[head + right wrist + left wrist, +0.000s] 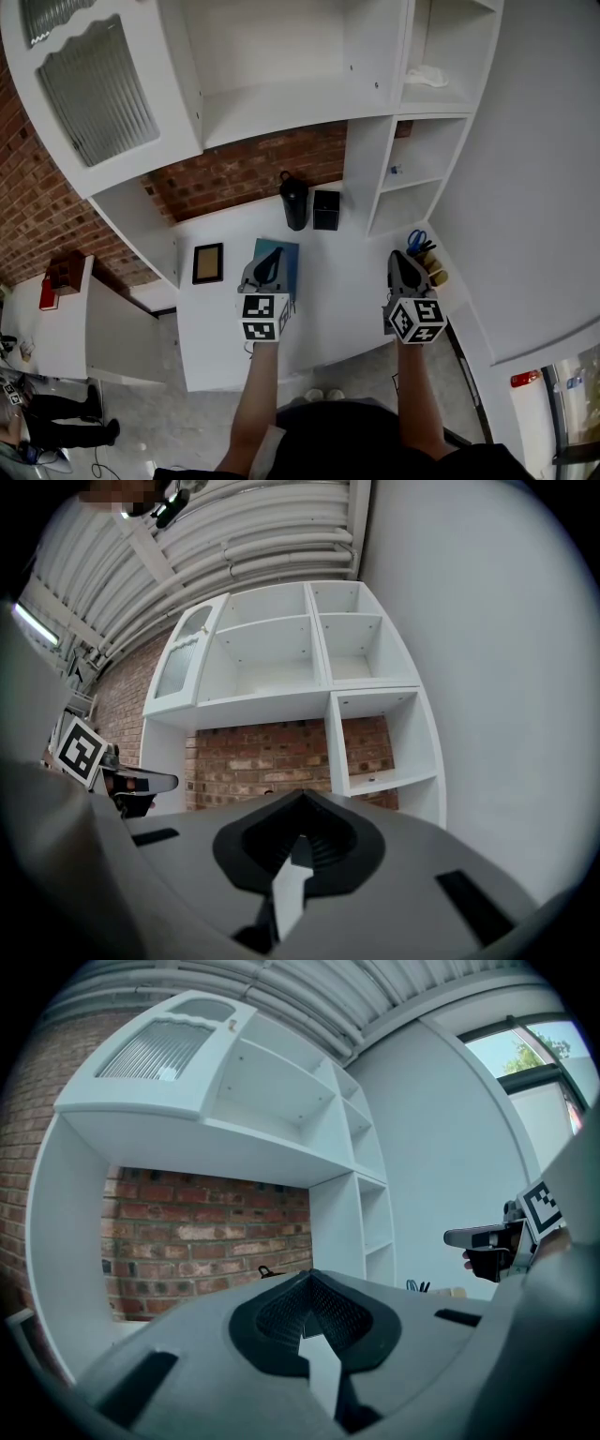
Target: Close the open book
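A teal book (288,251) lies flat on the white desk (342,300) with its cover up; no open pages show. My left gripper (268,262) hangs over the book's near left part, jaws shut with nothing in them. Over the desk's right end my right gripper (405,264) is held up, also shut and empty. In the left gripper view the closed jaws of the left gripper (309,1275) point at the brick wall, and the right gripper (473,1237) shows at the right. The right gripper view has its own gripper (302,795) aimed at the shelves. Neither gripper view shows the book.
A black bottle (294,202) and a black box (326,210) stand at the back of the desk. A dark framed picture (208,262) lies left of the book. Scissors in a holder (418,242) sit at the right edge. White shelves (417,178) rise behind.
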Available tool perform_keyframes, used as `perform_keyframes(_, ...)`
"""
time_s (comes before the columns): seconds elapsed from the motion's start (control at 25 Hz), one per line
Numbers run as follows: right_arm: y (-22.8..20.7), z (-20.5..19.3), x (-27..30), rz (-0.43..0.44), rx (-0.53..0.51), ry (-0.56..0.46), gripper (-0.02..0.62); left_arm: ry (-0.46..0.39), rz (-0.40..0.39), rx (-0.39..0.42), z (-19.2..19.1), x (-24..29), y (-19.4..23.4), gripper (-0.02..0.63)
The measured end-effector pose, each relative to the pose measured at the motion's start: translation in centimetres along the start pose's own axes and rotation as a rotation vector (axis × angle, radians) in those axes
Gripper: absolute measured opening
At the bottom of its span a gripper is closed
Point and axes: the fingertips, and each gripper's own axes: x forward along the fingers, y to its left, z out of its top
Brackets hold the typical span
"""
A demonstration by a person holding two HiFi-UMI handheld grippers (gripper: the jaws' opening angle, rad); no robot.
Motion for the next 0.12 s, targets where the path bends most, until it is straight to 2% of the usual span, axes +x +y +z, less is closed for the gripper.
perform_keyframes(0.12,-0.06,-0.06,0.1,-0.002,0.001,0.002,-0.003,0.004,-0.003,0.0,-0.13,0.12,0.03,0.009)
